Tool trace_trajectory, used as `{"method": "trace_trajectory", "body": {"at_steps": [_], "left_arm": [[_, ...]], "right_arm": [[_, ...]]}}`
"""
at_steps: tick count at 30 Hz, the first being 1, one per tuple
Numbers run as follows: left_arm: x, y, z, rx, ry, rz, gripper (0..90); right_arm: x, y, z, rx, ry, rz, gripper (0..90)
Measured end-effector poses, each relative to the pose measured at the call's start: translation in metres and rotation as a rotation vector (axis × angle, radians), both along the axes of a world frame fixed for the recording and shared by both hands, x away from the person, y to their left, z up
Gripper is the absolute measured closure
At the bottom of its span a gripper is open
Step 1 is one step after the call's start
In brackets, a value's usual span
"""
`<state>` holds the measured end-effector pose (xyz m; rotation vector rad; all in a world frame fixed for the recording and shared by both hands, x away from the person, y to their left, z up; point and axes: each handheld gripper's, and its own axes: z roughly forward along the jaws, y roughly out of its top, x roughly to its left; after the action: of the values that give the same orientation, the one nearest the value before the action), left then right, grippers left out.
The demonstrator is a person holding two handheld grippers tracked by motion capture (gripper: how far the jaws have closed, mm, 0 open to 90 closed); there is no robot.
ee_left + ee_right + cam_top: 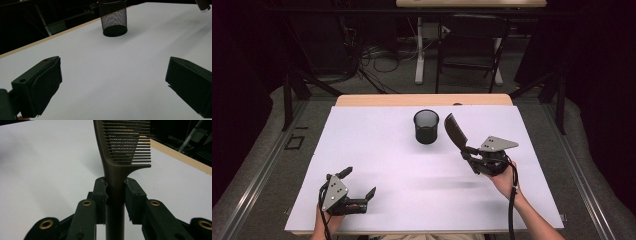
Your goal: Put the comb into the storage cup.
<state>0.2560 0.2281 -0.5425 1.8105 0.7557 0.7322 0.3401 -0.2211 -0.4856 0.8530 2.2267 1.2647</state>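
Note:
A dark brown comb (454, 132) with long teeth sticks up and away from my right gripper (468, 152), whose jaws are shut on its handle (115, 187). The comb's head hangs above the white table just right of a black mesh cup (426, 126), apart from it. In the left gripper view the cup (113, 17) stands upright at the far middle. My left gripper (357, 182) rests near the table's front left, open, with nothing between its fingers (40, 85).
The white sheet (377, 165) covers the table, with a wooden edge (422, 100) at the back. Behind the table are a chair, cables and a desk leg on the floor. Bare white surface lies between the two grippers.

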Motion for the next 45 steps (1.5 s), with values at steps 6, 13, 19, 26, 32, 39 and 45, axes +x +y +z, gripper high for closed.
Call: {"method": "trace_trajectory", "body": {"at_steps": [6,13,19,26,32,39,45], "left_arm": [[0.0,-0.001,0.0,0.0,0.0,0.004,0.5],[0.0,-0.002,-0.001,-0.002,0.002,0.006,0.6],[0.0,-0.001,-0.001,-0.001,0.004,0.006,0.6],[0.0,-0.001,0.0,0.0,-0.003,0.008,0.6],[0.0,0.0,-0.001,-0.001,0.003,0.016,0.7],[0.0,0.0,-0.001,0.0,0.001,0.017,0.7],[0.0,0.0,-0.001,-0.002,0.003,0.019,0.8]], "right_arm": [[0.003,0.001,0.0,0.007,-0.015,-0.006,72.5],[0.008,0.005,-0.001,0.012,-0.021,-0.009,72.4],[0.012,0.009,0.001,0.022,-0.032,-0.009,72.5],[0.015,0.012,0.004,0.032,-0.05,-0.012,72.5],[0.019,0.016,0.006,0.038,-0.054,-0.013,72.5],[0.023,0.019,0.008,0.037,-0.057,-0.014,72.5],[0.028,0.022,0.013,0.047,-0.064,-0.015,72.5]]}}
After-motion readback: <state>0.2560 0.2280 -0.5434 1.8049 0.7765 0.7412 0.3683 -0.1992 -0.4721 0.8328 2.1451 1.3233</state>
